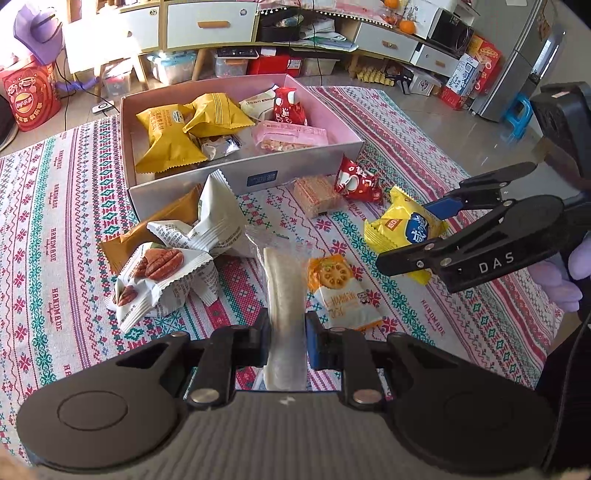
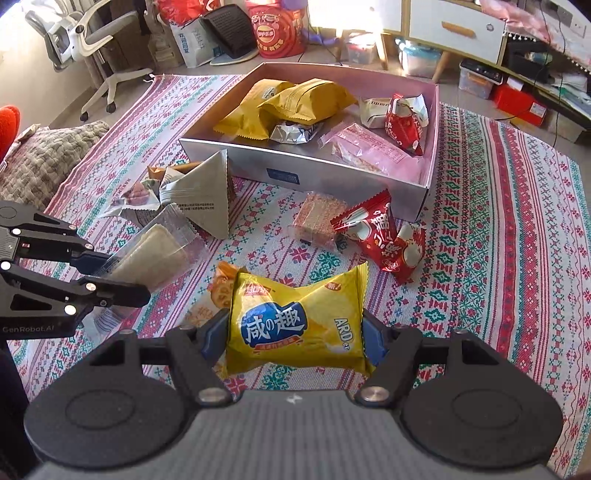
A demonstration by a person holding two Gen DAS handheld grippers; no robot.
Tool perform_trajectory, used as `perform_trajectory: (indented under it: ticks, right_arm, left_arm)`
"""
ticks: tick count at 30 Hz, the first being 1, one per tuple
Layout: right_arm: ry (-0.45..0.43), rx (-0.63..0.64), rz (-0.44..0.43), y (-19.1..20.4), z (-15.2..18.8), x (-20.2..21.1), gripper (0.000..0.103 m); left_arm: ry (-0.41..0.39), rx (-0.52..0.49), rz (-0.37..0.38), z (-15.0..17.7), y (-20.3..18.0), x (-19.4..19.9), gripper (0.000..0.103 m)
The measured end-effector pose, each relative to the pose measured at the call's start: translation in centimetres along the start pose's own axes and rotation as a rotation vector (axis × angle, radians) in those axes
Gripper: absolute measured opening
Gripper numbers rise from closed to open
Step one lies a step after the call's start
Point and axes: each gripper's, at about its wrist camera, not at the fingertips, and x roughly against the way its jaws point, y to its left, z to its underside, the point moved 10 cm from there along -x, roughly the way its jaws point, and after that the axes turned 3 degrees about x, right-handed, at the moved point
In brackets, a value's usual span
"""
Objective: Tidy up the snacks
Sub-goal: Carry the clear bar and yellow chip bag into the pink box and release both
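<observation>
An open silver box (image 1: 236, 177) with a pink inside stands on the patterned cloth and holds several snack packs; it also shows in the right wrist view (image 2: 332, 173). My left gripper (image 1: 287, 341) is shut on a clear-wrapped pale wafer (image 1: 284, 291), held above the cloth; the wafer also shows in the right wrist view (image 2: 147, 254). My right gripper (image 2: 291, 332) is shut on a yellow cracker pack (image 2: 295, 325), also seen in the left wrist view (image 1: 402, 229). Loose on the cloth lie an orange biscuit pack (image 1: 340, 291), white pecan packs (image 1: 166, 273), a red pack (image 1: 358, 181) and a wafer block (image 1: 317, 195).
The cloth (image 1: 48, 236) covers the floor around the box. A grey cushion (image 2: 48, 158) lies at the left in the right wrist view. Cabinets (image 1: 210, 22), storage bins (image 1: 173, 66) and an office chair (image 2: 92, 40) stand beyond the cloth.
</observation>
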Motion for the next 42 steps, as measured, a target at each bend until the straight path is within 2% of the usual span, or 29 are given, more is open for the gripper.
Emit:
perform_trajectory:
  ticks: [8, 13, 18, 25, 37, 42]
  right_arm:
    - [-0.038, -0.122, 0.009, -1.6, -2.1, 0.5, 0.068]
    - [-0.079, -0.185, 0.011, -2.6, -4.2, 0.8, 0.068]
    - [-0.132, -0.286, -0.017, -4.3, -6.8, 1.1, 0.068]
    - [-0.157, -0.367, -0.017, -6.8, -9.2, -0.5, 0.068]
    - [-0.158, -0.398, -0.012, -8.5, -10.2, -2.5, 0.068]
    - [-0.171, -0.389, -0.006, -8.6, -10.8, -2.6, 0.069]
  left_arm:
    - [-0.071, 0.045, -0.003, -3.3, 0.1, 1.4, 0.024]
    - [-0.095, 0.073, 0.002, -6.7, 0.3, 1.0, 0.024]
    - [-0.086, 0.102, -0.007, -10.4, 0.8, -1.2, 0.024]
    - [-0.069, 0.132, -0.029, -14.5, 1.0, -5.1, 0.024]
    - [-0.04, 0.185, -0.06, -16.3, 2.9, -9.1, 0.024]
    - [-0.062, 0.152, -0.128, -16.5, 3.5, -9.2, 0.024]
